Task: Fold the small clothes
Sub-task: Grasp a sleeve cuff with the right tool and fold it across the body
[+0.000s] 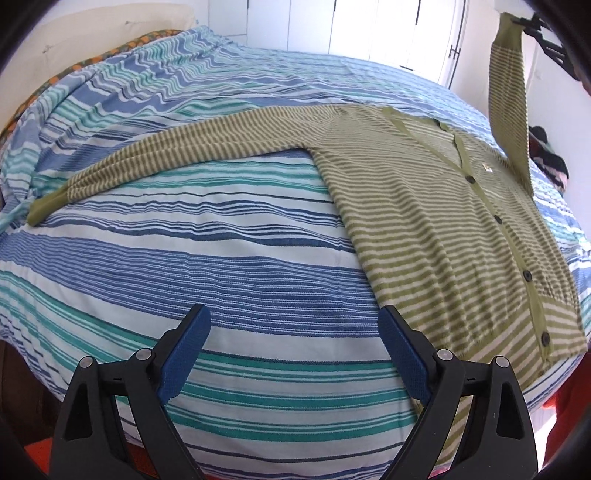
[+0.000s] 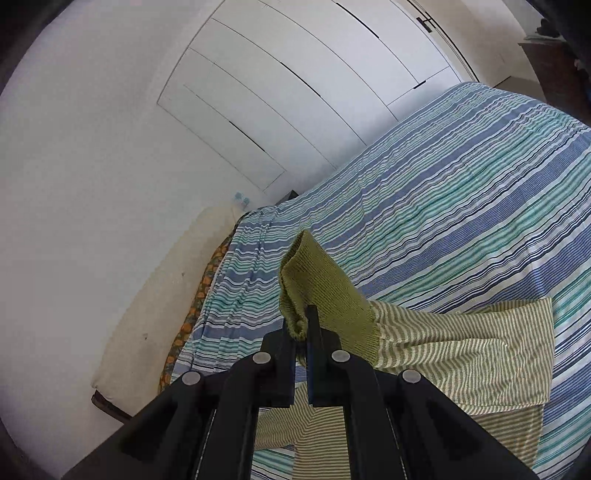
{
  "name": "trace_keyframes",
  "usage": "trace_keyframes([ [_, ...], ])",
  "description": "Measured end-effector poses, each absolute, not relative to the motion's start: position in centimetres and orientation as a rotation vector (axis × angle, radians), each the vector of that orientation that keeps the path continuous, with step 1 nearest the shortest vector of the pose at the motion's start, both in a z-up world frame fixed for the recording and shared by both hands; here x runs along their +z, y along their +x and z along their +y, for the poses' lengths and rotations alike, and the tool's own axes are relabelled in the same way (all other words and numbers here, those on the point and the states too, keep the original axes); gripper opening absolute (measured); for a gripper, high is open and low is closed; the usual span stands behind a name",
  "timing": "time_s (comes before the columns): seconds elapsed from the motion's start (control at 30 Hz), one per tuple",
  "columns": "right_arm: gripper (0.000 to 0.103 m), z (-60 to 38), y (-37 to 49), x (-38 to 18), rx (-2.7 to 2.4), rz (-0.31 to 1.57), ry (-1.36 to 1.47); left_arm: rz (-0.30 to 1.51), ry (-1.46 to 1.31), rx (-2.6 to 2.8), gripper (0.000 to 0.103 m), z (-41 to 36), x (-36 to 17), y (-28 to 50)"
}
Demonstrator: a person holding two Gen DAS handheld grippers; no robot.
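Overhead, the right tool (image 2: pixel 303 325) pinches the cuff (image 2: pixel 325 291) of 1 cardigan (image 1: pixel 443 229) sleeve, lifting it off the bed (image 1: pixel 221 258). Its body lies flat, buttoned. The left tool (image 1: pixel 295 354) hangs spread, empty, above the bedspread.

Both views were lit by soft, bright daylight, and the white wardrobe doors (image 1: pixel 369 26) in the left wrist view were washed out almost to glare. Straight lines were bent strongly by the fisheye lenses, and dark vignettes were left in the corners. Only faint shadows were cast on the striped bedspread (image 1: pixel 207 236), and the focus was kept sharp.
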State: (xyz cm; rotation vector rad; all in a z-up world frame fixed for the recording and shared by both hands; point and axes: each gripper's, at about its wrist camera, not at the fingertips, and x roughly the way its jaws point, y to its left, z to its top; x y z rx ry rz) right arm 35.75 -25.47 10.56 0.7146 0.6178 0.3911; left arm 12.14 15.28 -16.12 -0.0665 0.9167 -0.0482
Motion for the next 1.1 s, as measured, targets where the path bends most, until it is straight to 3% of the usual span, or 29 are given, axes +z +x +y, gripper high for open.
trace_keyframes([
  [0.3,0.005,-12.0,40.9,0.6,0.363,0.792,0.637,0.934,-0.217,-0.035,0.093,17.7,-16.5,12.9],
  [0.33,0.013,-10.3,41.3,-0.5,0.368,0.823,0.585,0.936,-0.221,-0.031,0.093,17.8,-16.6,12.9],
  [0.43,0.078,-6.0,42.2,-4.8,0.486,0.992,0.528,0.945,-0.231,-0.023,0.093,17.9,-16.9,13.2],
  [0.63,0.078,-5.0,41.1,-8.1,0.591,1.043,0.409,0.955,-0.219,-0.011,0.093,17.6,-17.2,13.7],
  [0.83,0.078,-18.7,40.4,-9.5,0.281,1.032,0.501,0.965,-0.209,-0.006,0.093,17.5,-17.6,14.0],
  [0.97,0.078,-29.5,37.5,-15.9,-0.031,1.261,0.601,0.977,-0.177,0.009,0.094,16.9,-18.1,14.2],
  [1.0,0.074,-31.7,36.2,-17.4,-0.087,1.307,0.609,0.98,-0.165,0.014,0.095,16.7,-18.1,14.3],
  [1.03,0.06,-33.3,35.1,-17.7,-0.06,1.277,0.636,0.981,-0.155,0.018,0.095,16.5,-18.2,14.3],
  [1.1,0.06,-35.2,33.1,-16.8,-0.007,1.201,0.648,0.983,-0.14,0.023,0.096,16.3,-18.3,14.4],
])
